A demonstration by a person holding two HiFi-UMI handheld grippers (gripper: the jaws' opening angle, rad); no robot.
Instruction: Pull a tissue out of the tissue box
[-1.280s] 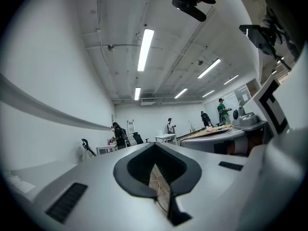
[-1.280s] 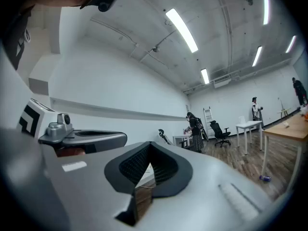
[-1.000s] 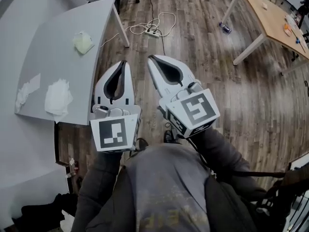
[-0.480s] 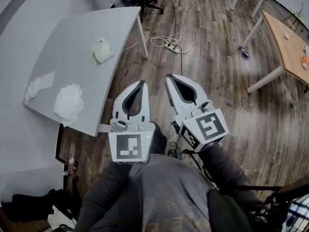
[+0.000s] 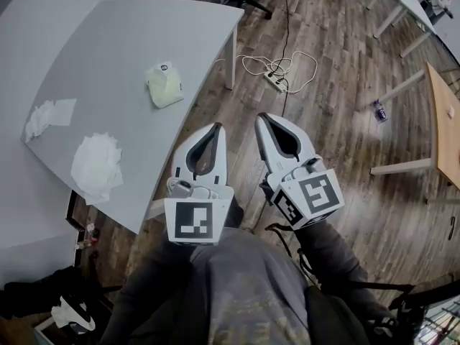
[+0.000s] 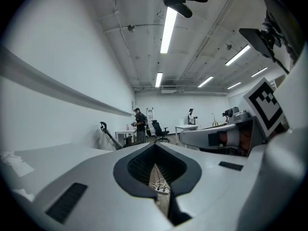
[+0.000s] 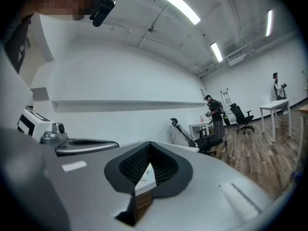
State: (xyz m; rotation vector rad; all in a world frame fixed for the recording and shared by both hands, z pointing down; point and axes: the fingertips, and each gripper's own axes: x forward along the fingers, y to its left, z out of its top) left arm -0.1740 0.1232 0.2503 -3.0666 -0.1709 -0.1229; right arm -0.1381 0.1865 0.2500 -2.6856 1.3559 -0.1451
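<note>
Tissue box [image 5: 164,85], which we took to be the pale pack on the table [image 5: 108,42], lay well ahead and left of both jaw pairs, untouched. We found the left gripper [image 5: 215,128] and right gripper [image 5: 263,118] each with jaws pressed together on nothing. Loose tissues [image 5: 95,165] lay farther left. We judged the pull not begun: approach, grasp and draw all remained.

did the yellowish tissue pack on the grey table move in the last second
No. The yellowish tissue pack lies at the same spot on the grey table, beyond the crumpled tissues; only the view shifted.
</note>
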